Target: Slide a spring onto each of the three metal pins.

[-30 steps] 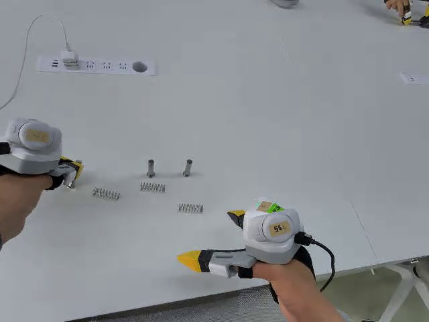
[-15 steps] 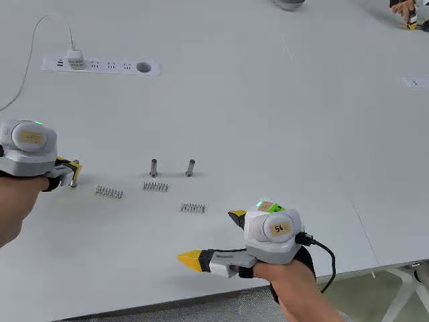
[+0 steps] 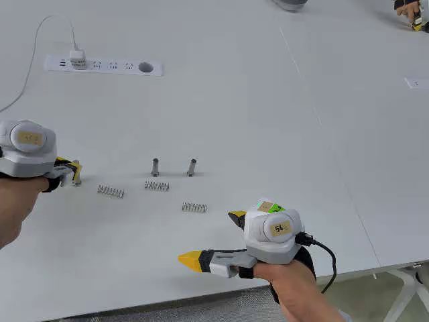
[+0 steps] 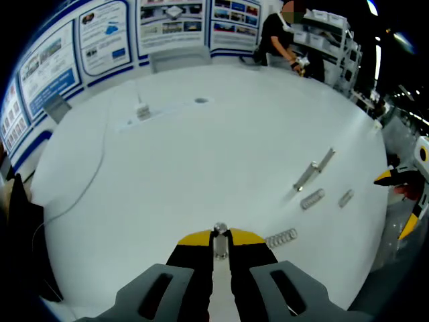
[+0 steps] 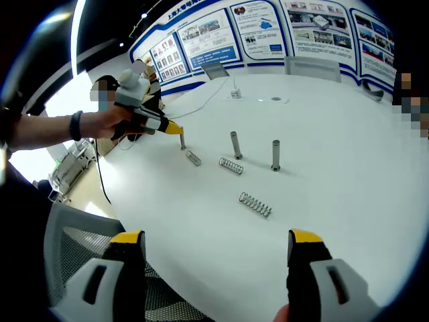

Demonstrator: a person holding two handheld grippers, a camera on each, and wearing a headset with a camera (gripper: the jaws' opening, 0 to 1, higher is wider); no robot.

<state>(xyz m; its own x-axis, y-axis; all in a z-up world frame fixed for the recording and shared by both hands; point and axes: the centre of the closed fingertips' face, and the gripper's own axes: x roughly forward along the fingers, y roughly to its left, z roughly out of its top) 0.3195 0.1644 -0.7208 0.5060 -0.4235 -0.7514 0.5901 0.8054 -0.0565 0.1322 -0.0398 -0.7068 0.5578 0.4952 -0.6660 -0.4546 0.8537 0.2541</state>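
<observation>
Left gripper (image 4: 219, 239): yellow-tipped jaws closed on a short grey metal pin (image 4: 219, 231), held upright.
Right gripper (image 5: 214, 245): jaws wide apart, empty (near the white table (image 3: 268, 100) edge).
Springs: three small steel coil springs (image 3: 110, 192) (image 3: 156, 186) (image 3: 194, 207) lie loose beside two other standing pins (image 3: 155, 166) (image 3: 192, 166).
Hard to see: held pin's base, behind the jaws.

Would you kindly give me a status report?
Left gripper shut on one pin. Right gripper open, empty. Three springs loose on the table, other two pins bare. Power strip far back, not in the way.
</observation>
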